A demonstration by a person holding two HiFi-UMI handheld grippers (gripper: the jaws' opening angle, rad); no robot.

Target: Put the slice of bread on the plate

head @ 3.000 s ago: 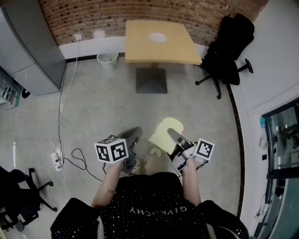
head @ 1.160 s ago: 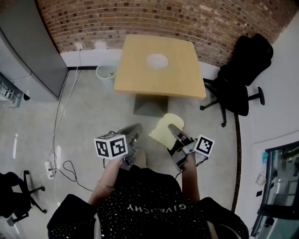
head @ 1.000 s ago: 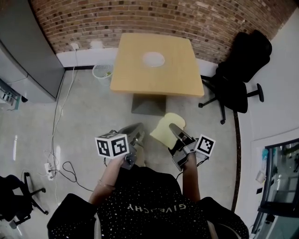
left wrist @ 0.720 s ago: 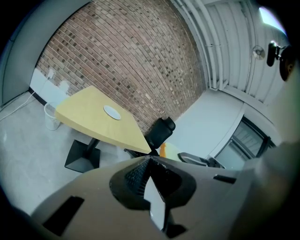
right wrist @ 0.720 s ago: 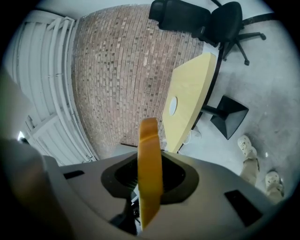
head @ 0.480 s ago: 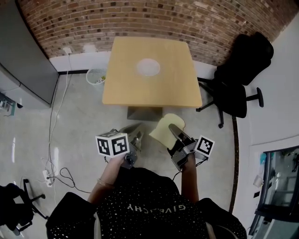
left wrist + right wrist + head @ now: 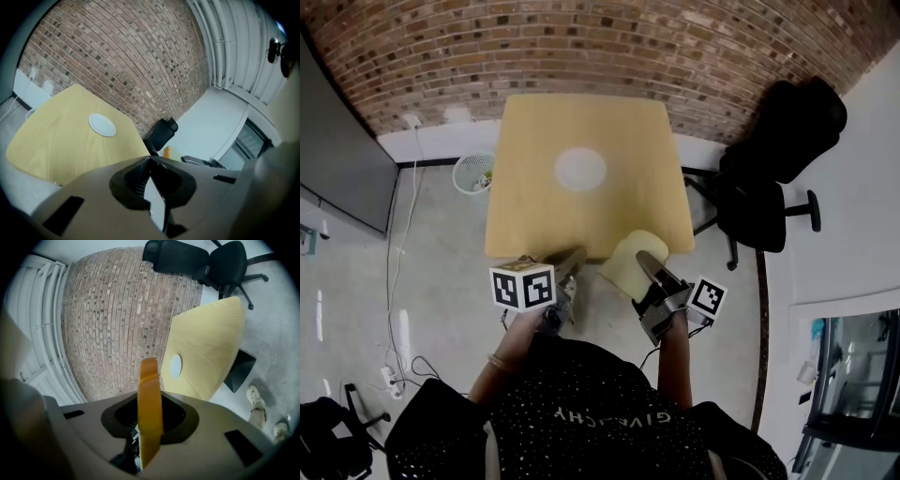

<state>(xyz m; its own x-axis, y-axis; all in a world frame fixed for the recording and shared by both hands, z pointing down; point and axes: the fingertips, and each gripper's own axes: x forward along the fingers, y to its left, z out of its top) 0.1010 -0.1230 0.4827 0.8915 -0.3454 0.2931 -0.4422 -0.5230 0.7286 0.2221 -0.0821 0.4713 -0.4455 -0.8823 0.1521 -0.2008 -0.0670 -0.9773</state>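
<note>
Bread slice (image 7: 628, 264), in the head view, juts from the pinching right gripper (image 7: 645, 261), long axis aimed at the table (image 7: 530, 211), over its near edge; plate (image 7: 580, 169) at table centre. Left gripper view: left gripper (image 7: 150, 161) pressed together, empty. Right gripper view: slice edge-on, pointing tableward.

The pale yellow slice of bread (image 7: 627, 266), clamped in the right tongs (image 7: 647, 270), sits just below centre. The round white plate (image 7: 580, 170) lies flat mid-desk (image 7: 525, 220), above it.
</note>
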